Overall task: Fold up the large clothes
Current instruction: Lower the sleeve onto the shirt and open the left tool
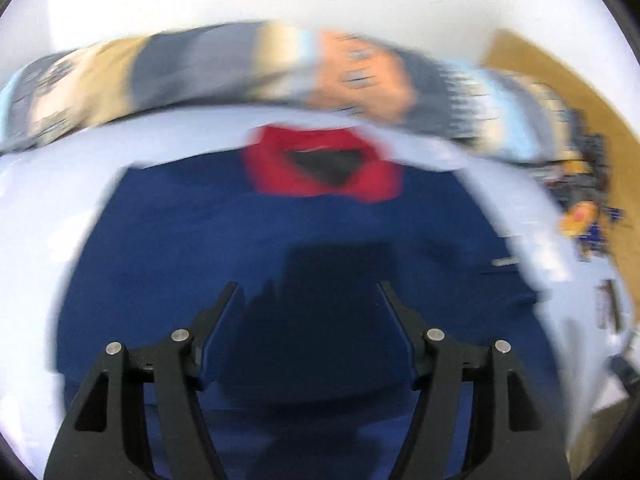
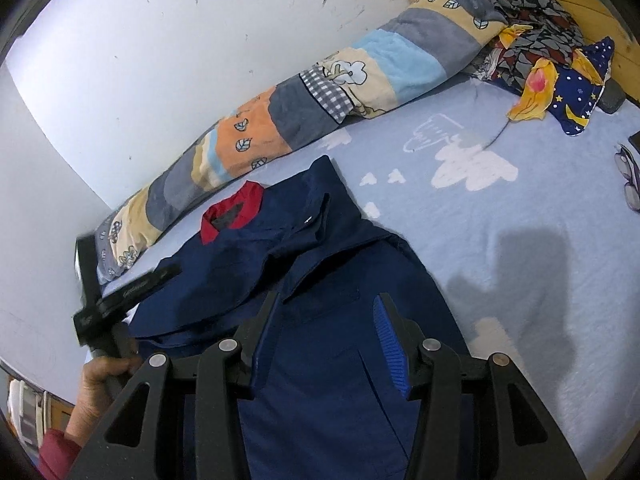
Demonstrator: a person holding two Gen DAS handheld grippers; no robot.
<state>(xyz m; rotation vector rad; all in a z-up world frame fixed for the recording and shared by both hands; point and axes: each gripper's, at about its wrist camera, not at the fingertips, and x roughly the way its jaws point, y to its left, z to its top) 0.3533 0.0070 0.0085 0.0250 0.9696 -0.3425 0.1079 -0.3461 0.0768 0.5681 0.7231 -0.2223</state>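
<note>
A navy blue jacket [image 2: 320, 280] with a red collar [image 2: 232, 216] lies spread on the light blue bed sheet [image 2: 520, 280]. In the blurred left wrist view the jacket [image 1: 280, 260] fills the middle, its red collar [image 1: 320, 172] at the far end. My left gripper [image 1: 308, 286] is open and empty above the jacket's body. My right gripper [image 2: 328, 298] is open and empty over the jacket's right half. The left tool [image 2: 116, 292] and the hand holding it show at the left of the right wrist view.
A rolled patchwork quilt [image 2: 320, 92] lies along the white wall [image 2: 160, 40] behind the jacket. A pile of patterned cloths and a starry pillow [image 2: 560, 72] sit by the wooden headboard [image 2: 580, 0]. Glasses [image 2: 628, 176] lie at the right edge.
</note>
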